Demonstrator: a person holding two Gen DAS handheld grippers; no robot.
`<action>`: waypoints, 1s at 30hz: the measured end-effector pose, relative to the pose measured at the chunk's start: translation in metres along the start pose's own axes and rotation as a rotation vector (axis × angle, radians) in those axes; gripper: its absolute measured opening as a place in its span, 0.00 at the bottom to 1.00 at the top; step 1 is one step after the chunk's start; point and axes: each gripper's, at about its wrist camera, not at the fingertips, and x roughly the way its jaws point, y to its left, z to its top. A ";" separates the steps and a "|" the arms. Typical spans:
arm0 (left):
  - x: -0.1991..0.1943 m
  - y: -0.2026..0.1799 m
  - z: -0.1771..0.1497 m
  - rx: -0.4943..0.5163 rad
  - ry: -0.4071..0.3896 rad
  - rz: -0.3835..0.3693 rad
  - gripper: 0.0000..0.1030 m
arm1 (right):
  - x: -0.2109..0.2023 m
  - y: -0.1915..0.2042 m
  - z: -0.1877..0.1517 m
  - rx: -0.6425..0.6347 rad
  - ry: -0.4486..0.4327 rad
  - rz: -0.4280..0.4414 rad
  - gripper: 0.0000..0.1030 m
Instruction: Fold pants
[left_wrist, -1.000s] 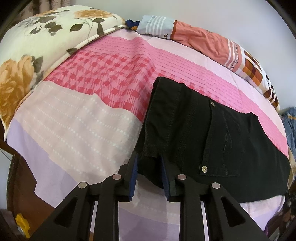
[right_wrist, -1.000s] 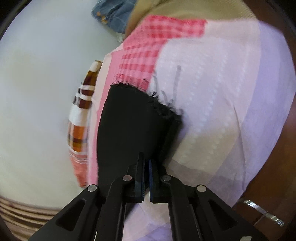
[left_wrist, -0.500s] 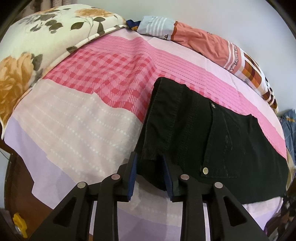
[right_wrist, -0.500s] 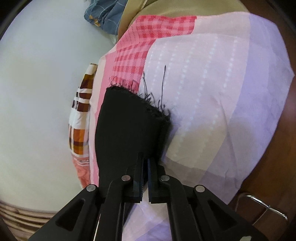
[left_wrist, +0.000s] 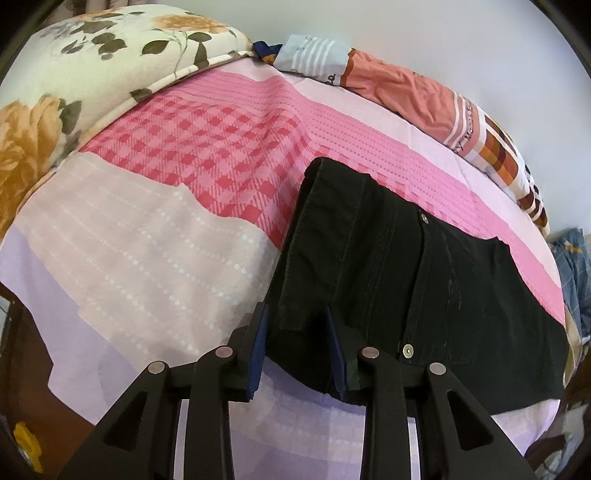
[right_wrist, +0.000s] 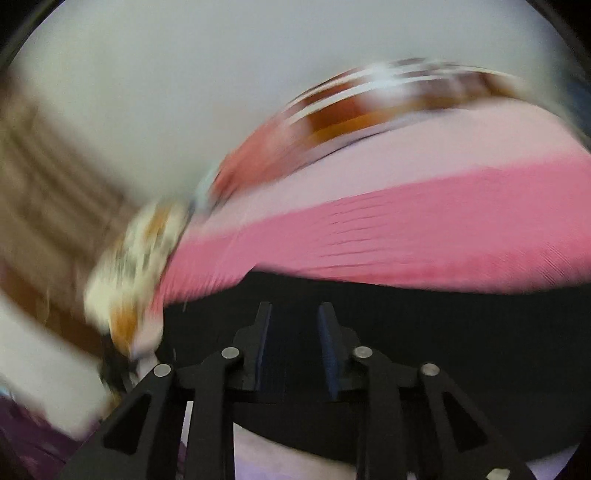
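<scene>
Black pants (left_wrist: 424, 280) waistband lies between spread left gripper (left_wrist: 297, 350); right gripper (right_wrist: 293, 347) spread above them

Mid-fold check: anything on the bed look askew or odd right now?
Nothing damaged. The black pants lie flat on the pink bedsheet. The left tool is open around the waistband corner. The right view is heavily motion-blurred, so the pant hem can't be checked.

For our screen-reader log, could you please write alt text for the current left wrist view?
The left gripper, fingers apart, straddles the waistband corner of black pants lying flat on a pink and lilac patchwork bedsheet. A floral pillow sits far left, and a folded orange patterned blanket lies along the wall.
</scene>
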 end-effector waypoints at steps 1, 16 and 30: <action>0.000 0.001 0.000 -0.001 -0.001 -0.002 0.30 | 0.029 0.015 0.010 -0.071 0.053 0.014 0.25; 0.007 0.013 0.004 -0.047 0.017 -0.046 0.43 | 0.227 0.058 0.051 -0.363 0.460 0.021 0.25; 0.010 0.018 0.001 -0.051 -0.029 -0.054 0.55 | 0.243 0.049 0.057 -0.295 0.340 -0.031 0.04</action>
